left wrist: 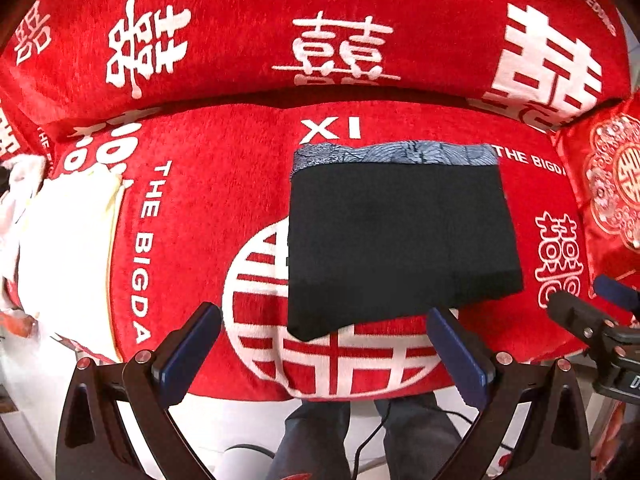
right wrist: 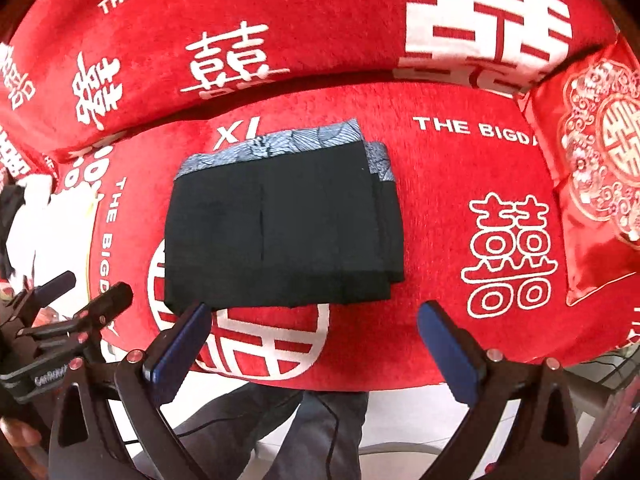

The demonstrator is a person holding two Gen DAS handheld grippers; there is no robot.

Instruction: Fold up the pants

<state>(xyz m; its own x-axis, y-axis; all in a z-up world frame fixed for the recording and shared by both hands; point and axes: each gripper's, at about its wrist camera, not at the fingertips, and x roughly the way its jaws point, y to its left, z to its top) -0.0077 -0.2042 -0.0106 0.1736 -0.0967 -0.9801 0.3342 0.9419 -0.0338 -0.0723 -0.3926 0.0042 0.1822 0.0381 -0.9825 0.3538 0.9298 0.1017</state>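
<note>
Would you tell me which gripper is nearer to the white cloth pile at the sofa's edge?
Left. The left gripper hangs on the white cloth pile's side of the folded pants; the right gripper hangs farther away.

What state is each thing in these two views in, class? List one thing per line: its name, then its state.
pants: folded into a flat, layered rectangle on the sofa seat, patterned waistband at the far edge.
left gripper: open, holding nothing.
right gripper: open, holding nothing.
red sofa cover: spread over seat and backrest.
embroidered red cushion: leaning at the seat's right end.
white cloth: lying at the seat's left end.
</note>
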